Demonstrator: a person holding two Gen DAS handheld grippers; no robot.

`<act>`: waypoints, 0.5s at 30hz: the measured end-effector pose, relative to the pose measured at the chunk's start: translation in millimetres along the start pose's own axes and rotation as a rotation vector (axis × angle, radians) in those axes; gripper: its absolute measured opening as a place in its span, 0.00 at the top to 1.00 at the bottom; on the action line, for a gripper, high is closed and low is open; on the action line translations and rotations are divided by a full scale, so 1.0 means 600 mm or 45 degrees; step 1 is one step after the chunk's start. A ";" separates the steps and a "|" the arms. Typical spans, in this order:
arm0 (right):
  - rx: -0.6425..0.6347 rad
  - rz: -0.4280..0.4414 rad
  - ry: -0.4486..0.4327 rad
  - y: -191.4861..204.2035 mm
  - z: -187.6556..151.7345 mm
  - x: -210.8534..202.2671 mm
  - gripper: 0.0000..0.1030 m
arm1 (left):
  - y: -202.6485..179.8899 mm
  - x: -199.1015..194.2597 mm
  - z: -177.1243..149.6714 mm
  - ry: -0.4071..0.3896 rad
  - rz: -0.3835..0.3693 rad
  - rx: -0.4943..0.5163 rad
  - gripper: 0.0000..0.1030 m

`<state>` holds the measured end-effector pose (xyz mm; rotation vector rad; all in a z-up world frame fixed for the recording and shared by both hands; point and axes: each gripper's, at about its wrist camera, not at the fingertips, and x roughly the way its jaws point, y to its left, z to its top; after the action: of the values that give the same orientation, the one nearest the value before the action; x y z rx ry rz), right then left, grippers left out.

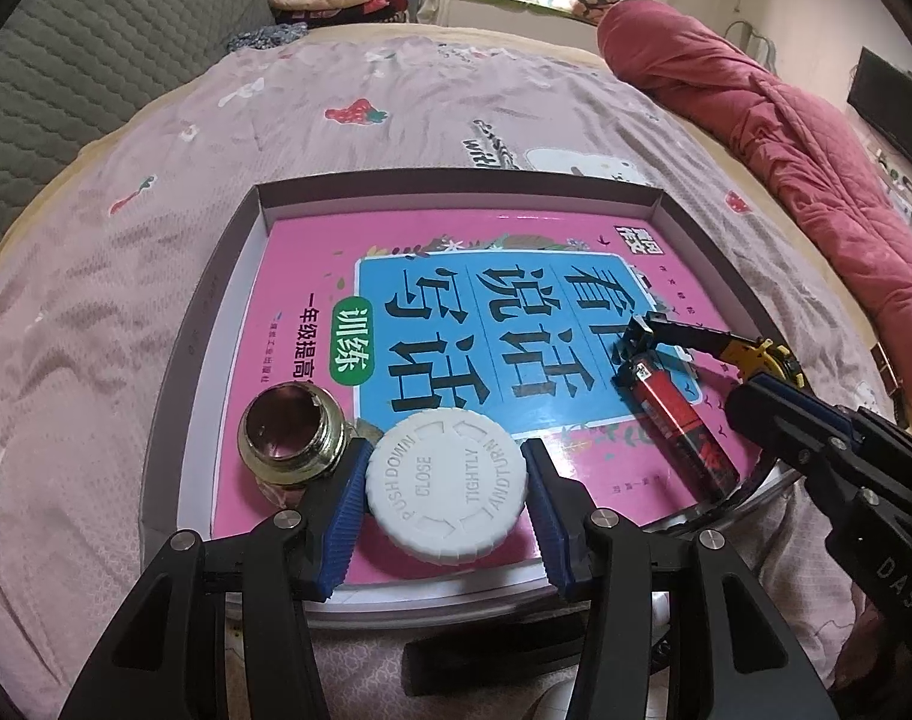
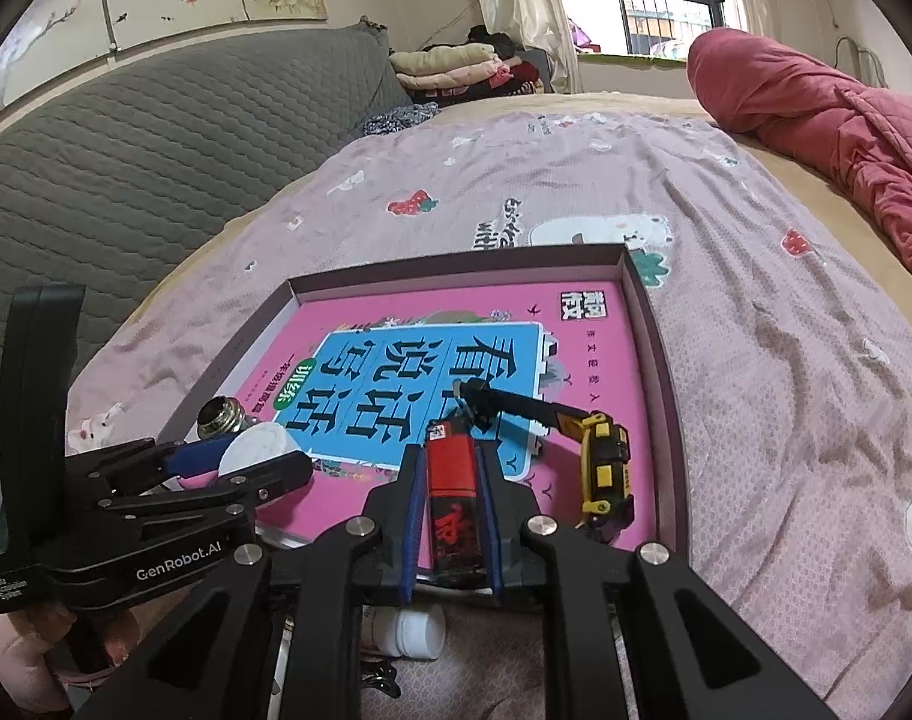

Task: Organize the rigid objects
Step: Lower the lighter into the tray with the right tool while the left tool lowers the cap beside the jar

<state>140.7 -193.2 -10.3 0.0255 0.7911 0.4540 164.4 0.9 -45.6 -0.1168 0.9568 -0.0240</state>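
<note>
Lighter (image 2: 453, 483) sits clamped in the right gripper (image 2: 451, 516) over the box (image 2: 648, 324) (book-lined) — left gripper (image 1: 444, 495) brackets the white cap (image 1: 446, 486), contact unclear — both seemingly being placed.

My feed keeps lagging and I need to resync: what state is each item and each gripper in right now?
White ribbed plastic cap: flat on the book, between the left gripper's fingers, slight gaps showing.
Red lighter: lying on the book, clamped by the right gripper.
Brass threaded fitting: upright, open end up.
Yellow-black tape measure: blade extended.
Pink book: closed, flat in the shallow box.
</note>
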 end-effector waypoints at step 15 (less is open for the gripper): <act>0.004 -0.012 0.032 0.000 -0.005 0.010 0.83 | 0.003 0.010 0.004 -0.011 0.014 -0.005 0.50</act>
<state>142.1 -191.2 -16.4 0.0190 0.8164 0.4453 169.9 2.6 -49.4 -0.1151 0.9491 -0.0114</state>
